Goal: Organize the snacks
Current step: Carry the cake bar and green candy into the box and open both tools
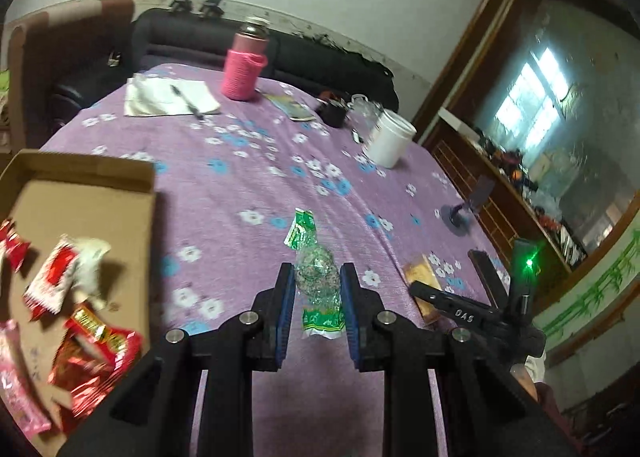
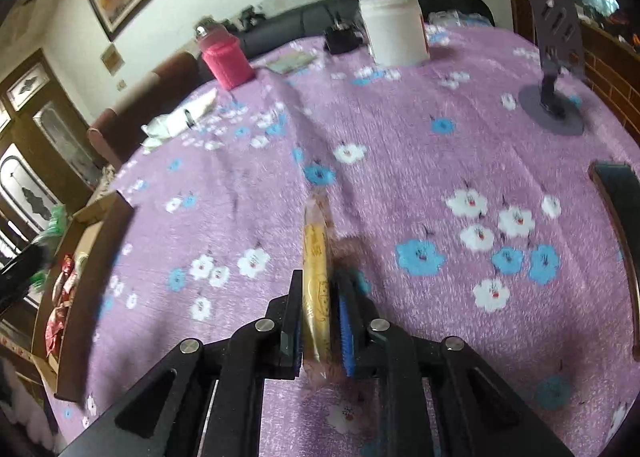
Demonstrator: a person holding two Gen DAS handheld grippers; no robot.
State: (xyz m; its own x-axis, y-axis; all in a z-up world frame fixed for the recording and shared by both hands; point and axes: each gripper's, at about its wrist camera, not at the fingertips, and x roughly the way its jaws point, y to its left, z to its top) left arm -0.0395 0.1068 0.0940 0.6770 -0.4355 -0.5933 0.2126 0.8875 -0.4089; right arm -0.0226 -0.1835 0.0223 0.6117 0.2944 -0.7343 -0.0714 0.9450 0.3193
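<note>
My left gripper (image 1: 317, 277) is shut on a green and clear snack packet (image 1: 316, 277), held above the purple flowered tablecloth (image 1: 248, 185). A cardboard box (image 1: 92, 193) at the left holds several red and pink snack packets (image 1: 96, 349). My right gripper (image 2: 320, 285) is shut on a yellow-brown snack packet (image 2: 317, 253), held on edge above the cloth. In the left wrist view the right gripper (image 1: 472, 313) shows at the right with that packet (image 1: 420, 277). The box (image 2: 96, 241) also shows at the left of the right wrist view.
A pink bottle (image 1: 244, 65), a white jar (image 1: 390, 141), a notepad with a pen (image 1: 172, 97), a small black item (image 1: 333, 113) and a phone stand (image 1: 464, 213) sit on the table's far side. A dark sofa (image 1: 280, 53) lies behind. A dark device (image 2: 618, 197) lies at the right.
</note>
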